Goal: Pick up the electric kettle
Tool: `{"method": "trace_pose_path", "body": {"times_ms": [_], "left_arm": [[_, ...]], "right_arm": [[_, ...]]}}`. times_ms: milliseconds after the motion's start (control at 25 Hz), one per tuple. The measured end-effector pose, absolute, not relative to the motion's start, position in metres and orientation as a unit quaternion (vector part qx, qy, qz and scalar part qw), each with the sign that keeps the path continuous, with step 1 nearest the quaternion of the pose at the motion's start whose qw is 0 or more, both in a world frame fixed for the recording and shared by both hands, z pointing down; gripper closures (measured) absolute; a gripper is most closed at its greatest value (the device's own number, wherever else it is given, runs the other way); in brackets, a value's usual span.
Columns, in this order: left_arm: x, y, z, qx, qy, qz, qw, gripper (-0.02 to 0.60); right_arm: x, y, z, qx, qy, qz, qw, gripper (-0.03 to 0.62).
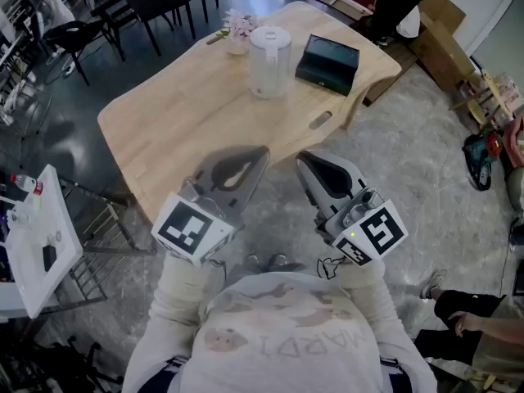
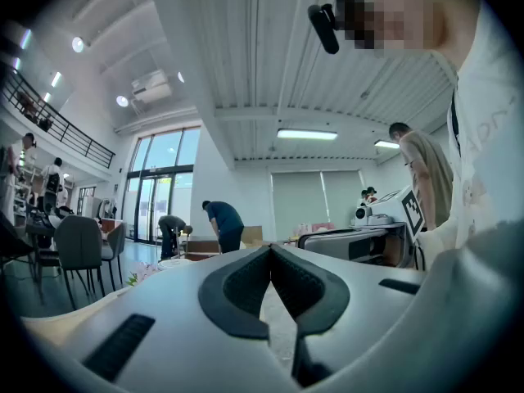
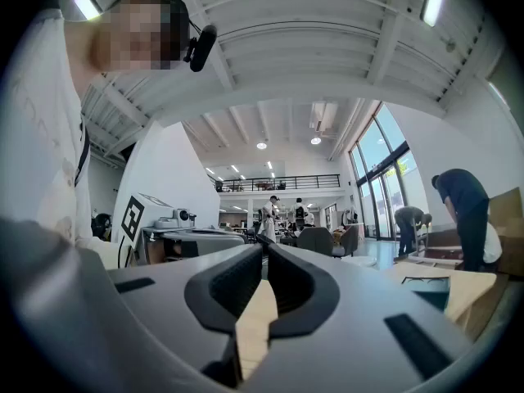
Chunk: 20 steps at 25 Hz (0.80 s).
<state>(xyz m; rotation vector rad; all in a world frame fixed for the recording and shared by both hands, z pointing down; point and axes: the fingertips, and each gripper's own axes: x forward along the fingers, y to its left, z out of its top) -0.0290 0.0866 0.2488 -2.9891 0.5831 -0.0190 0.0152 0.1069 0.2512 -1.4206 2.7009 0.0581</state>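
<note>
Left tool [image 1: 260, 155] and right tool [image 1: 304, 161] clenched empty — smooth white kettle [image 1: 269, 60] on wooden table [image 1: 180, 121]

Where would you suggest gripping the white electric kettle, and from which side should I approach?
Probably its handle, though I cannot make that out here. The electric kettle stands upright, with a black box to its right and flowers behind on its left, so come level from the open near side.
</note>
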Motion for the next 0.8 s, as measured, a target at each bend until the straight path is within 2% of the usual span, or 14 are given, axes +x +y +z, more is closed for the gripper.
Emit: {"method": "trace_pose_path", "body": {"times_ms": [800], "left_arm": [[-0.062, 0.08, 0.255, -0.984, 0.175, 0.001, 0.047, 0.569]], "right_arm": [[-0.011, 0.103, 0.254, -0.485, 0.873, 0.019, 0.055, 0.56]]}}
